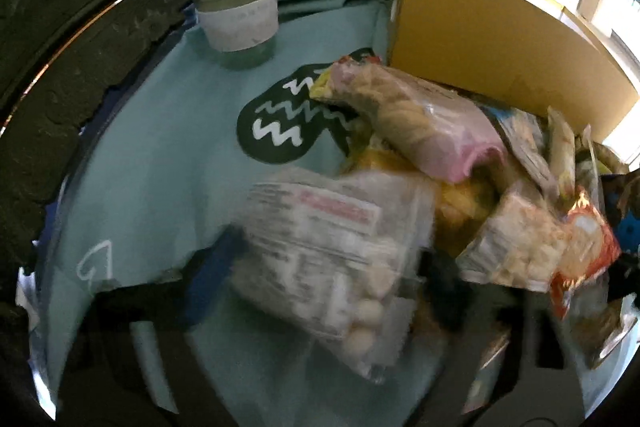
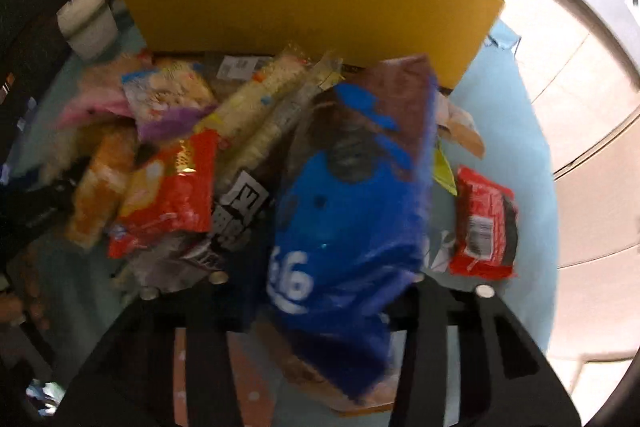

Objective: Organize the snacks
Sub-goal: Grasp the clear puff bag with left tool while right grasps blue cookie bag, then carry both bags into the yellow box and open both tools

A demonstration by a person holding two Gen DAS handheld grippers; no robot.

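A lidded cup (image 1: 234, 1) stood at the teal mat's (image 1: 152, 163) far left edge; the yellow box's (image 2: 312, 7) contents were hidden. The left gripper (image 1: 320, 275) clasped a clear candy bag (image 1: 332, 255). The right gripper (image 2: 320, 291) pinched a blue snack bag (image 2: 344, 211) before the snack pile (image 2: 172, 155).

Daylight from upper right, glare on floor (image 2: 568, 75); foreground snack bags (image 1: 332, 259) motion-blurred, fisheye edges v. dark.
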